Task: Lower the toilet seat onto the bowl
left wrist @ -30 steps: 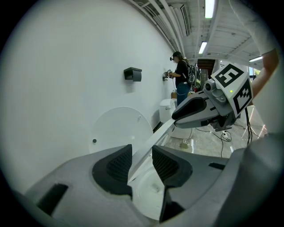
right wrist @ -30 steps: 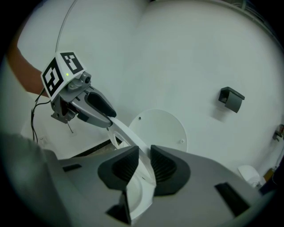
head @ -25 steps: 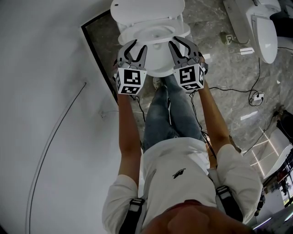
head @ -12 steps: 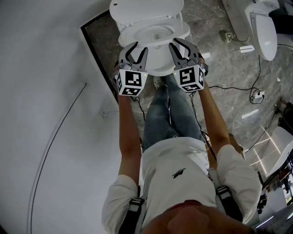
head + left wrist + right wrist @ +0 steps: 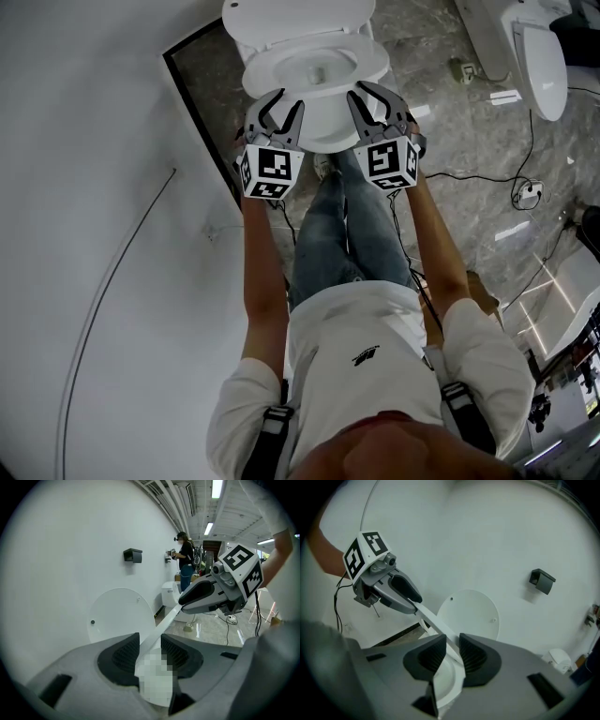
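Grip: left gripper (image 5: 279, 101) and right gripper (image 5: 368, 94) each clamped on front rim of toilet seat (image 5: 367, 58), one per side, probably for even, controlled descent without slam. Seat looks tilted above bowl (image 5: 328, 138), not yet down. Lid (image 5: 295, 21) upright behind. No brand or text readable, only square patterns on marker cubes (image 5: 270, 169).

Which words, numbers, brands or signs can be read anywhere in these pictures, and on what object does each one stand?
No word or number can be read in any view.
Left marker cube and right marker cube: black-and-white square patterns only, no letters.
Shirt emblem: too small to read.
Toilet: no brand mark visible.
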{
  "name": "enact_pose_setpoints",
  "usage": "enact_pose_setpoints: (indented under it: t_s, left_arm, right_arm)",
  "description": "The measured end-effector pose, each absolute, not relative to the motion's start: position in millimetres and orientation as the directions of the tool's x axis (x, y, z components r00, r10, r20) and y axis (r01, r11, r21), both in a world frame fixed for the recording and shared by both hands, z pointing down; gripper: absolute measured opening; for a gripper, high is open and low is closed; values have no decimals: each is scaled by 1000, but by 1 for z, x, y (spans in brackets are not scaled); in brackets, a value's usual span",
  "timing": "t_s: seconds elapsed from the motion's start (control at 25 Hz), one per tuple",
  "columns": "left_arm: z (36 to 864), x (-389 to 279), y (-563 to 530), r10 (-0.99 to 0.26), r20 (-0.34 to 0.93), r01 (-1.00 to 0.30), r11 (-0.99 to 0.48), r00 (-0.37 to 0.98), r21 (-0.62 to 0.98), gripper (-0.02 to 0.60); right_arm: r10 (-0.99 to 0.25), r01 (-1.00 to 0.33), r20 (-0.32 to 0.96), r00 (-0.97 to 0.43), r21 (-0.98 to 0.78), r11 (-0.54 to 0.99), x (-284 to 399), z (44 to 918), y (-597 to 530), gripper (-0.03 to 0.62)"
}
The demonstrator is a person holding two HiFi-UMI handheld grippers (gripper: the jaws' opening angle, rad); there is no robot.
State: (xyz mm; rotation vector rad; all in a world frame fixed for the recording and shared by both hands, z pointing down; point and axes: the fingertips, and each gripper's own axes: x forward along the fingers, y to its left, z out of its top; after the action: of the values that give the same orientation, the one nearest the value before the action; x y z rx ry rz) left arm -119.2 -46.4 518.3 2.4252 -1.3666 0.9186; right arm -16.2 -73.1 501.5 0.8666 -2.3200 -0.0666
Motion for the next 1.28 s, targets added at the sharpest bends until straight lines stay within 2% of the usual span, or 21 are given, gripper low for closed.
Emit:
enact_pose_setpoints:
  t_s: [1.28]
  left_arm:
    - [544,-107,-3,-669,639,-808,-576,379,-125,146]
  right_arm:
    - [-591,-565,599,-541,262,782,-6,527,-30,98]
